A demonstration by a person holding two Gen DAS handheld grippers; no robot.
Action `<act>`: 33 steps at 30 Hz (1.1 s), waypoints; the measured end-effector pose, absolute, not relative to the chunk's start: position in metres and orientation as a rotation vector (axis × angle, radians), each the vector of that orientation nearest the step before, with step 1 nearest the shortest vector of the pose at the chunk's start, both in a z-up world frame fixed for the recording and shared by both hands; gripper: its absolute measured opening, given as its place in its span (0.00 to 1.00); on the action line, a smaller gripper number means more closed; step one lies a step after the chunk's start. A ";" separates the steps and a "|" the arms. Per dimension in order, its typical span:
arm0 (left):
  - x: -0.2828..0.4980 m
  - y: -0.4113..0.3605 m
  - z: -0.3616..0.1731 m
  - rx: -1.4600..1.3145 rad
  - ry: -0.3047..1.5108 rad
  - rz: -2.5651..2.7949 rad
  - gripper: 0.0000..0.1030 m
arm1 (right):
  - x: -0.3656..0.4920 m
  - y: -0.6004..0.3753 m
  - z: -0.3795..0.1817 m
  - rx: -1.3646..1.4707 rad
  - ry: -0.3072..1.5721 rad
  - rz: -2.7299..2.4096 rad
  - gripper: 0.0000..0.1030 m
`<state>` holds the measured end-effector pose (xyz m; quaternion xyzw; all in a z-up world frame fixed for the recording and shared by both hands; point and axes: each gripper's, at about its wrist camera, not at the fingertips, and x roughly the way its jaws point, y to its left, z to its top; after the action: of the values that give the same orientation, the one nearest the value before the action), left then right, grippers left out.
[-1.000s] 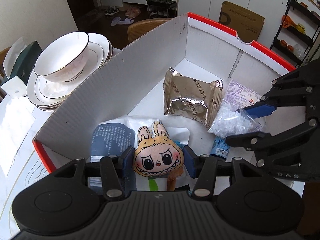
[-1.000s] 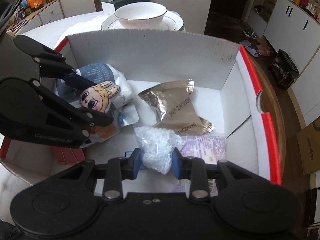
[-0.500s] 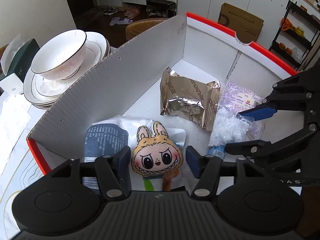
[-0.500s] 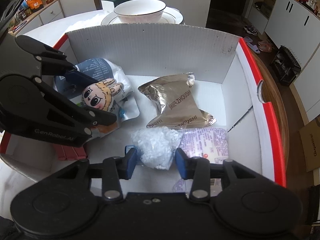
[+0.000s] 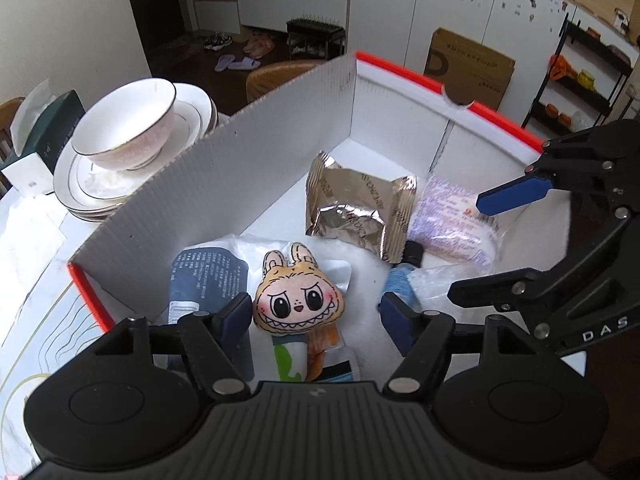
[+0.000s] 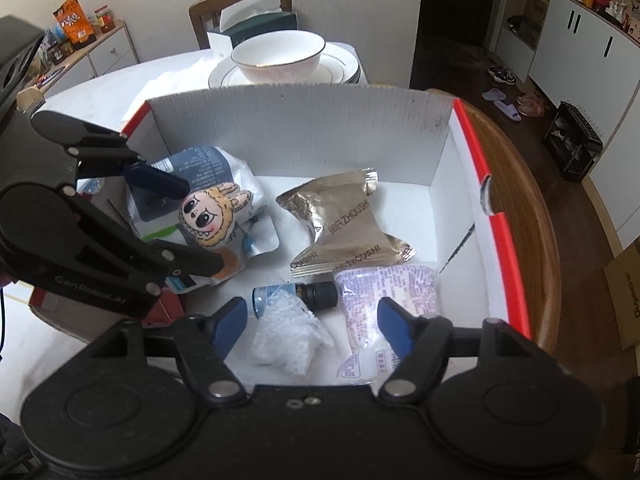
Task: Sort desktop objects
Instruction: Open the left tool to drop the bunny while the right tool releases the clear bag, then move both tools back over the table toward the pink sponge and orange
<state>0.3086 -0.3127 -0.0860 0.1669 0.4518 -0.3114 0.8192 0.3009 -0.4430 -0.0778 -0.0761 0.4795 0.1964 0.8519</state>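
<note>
A white corrugated box [image 5: 224, 184] with a red rim holds the sorted items. My left gripper [image 5: 314, 316] hangs over a yellow plush toy [image 5: 298, 300] that lies on a white and blue pouch [image 5: 208, 276]. Its jaws are opening and the toy sits between them, clear of the pads. In the right wrist view my right gripper [image 6: 312, 322] is opening too. A clear bag of white granules [image 6: 288, 340] lies loose on the box floor between its fingers. Next to the bag lies a small blue bottle [image 6: 296, 294].
A gold foil snack pack [image 6: 344, 224] and a purple-printed packet [image 6: 384, 300] lie in the box. Behind the far box wall [image 6: 304, 128] a white bowl [image 6: 280, 60] sits on stacked plates, with a tissue box [image 5: 44, 132] beside them.
The right jaws spread wide and let go of the granule bag, which now rests on the box floor. The left jaws widened away from the plush toy.
</note>
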 end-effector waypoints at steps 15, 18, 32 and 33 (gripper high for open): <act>0.269 -0.277 -0.038 0.209 0.821 -0.647 0.68 | 0.275 -0.445 -0.035 -0.121 0.891 0.470 0.82; 0.261 -0.268 -0.029 0.181 0.798 -0.637 0.68 | 0.271 -0.442 -0.029 -0.122 0.876 0.474 0.86; 0.230 -0.215 -0.009 0.118 0.722 -0.593 0.83 | 0.252 -0.402 -0.017 -0.139 0.851 0.476 0.92; 0.228 -0.209 -0.009 0.114 0.719 -0.591 0.85 | 0.250 -0.397 -0.016 -0.139 0.851 0.473 0.92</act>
<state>0.2283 -0.2095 -0.0093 0.0549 0.3463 -0.2847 0.8922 0.2504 -0.3972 -0.0162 -0.0669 0.4087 0.2272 0.8814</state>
